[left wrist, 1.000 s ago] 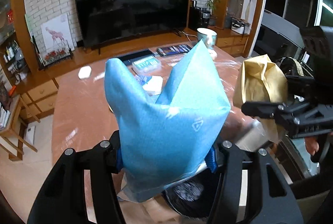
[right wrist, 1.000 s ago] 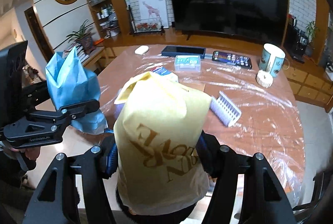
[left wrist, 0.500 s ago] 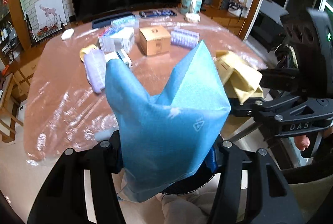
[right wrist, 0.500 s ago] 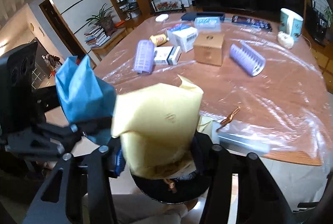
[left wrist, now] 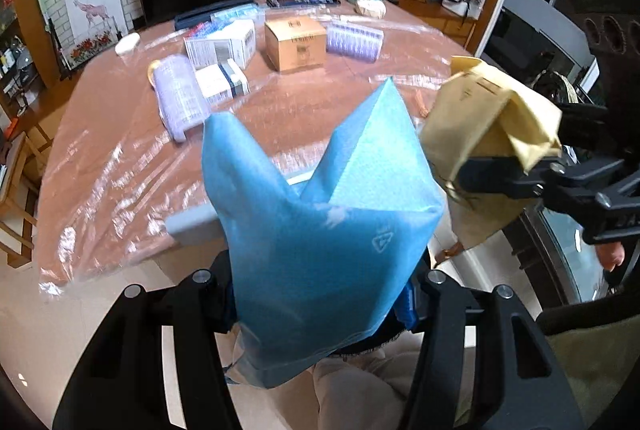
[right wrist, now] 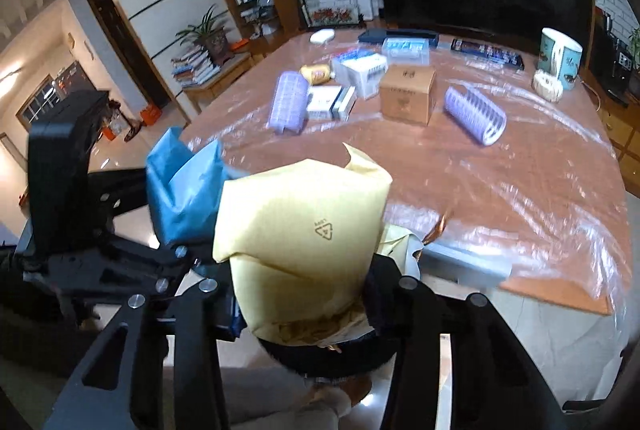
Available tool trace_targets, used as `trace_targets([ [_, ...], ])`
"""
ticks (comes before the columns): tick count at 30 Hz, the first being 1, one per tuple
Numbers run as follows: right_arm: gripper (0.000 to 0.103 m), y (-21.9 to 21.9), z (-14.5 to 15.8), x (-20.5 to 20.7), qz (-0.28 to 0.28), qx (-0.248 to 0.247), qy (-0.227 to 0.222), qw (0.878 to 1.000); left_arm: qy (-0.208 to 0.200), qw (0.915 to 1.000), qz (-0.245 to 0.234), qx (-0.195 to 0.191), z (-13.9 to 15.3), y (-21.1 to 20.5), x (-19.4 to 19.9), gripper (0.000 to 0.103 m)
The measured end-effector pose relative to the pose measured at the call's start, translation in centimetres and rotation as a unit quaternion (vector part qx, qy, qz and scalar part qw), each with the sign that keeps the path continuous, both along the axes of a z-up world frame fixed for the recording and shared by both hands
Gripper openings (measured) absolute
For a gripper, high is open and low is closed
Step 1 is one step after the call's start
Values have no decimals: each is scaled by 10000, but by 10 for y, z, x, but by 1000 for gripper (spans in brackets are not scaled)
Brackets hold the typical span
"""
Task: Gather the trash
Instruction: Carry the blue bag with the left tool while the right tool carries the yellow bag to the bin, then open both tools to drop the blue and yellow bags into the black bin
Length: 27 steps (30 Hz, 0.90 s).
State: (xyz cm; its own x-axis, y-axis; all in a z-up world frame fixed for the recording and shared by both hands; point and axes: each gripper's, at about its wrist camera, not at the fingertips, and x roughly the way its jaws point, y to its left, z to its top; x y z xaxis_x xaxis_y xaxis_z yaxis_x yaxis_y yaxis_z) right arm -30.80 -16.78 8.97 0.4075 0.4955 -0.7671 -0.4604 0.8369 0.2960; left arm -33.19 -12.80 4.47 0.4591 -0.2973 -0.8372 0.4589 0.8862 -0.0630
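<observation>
The crumpled yellow paper bag point(right wrist: 300, 230) and the blue non-woven bag point(left wrist: 320, 230) have dropped from above the plastic-covered table point(left wrist: 120, 150) to just off its near edge, over a round black bin point(right wrist: 332, 358). The right gripper point(right wrist: 304, 294) has just been squeezing tighter onto the yellow bag, the left gripper point(left wrist: 320, 294) stays clamped on the blue one. Looks like letting go comes next.

Boxes point(right wrist: 406, 98) and purple racks point(right wrist: 476, 114) are crowding the far half of the table point(right wrist: 520, 190), its near half is lying bare, and the blue bag point(left wrist: 320, 230) and yellow bag point(right wrist: 296, 230) are blocking the near edge.
</observation>
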Motion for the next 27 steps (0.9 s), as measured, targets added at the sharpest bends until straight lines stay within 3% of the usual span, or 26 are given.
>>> trace_targets([
  [12,44,10,-61,0,10,-62,823,9966,507,9981,-125,335,-53,-2,-2,58],
  [27,45,18,-111,22,-446,-119,1185,9919,797,9951,-260,530,-95,-5,10,58],
])
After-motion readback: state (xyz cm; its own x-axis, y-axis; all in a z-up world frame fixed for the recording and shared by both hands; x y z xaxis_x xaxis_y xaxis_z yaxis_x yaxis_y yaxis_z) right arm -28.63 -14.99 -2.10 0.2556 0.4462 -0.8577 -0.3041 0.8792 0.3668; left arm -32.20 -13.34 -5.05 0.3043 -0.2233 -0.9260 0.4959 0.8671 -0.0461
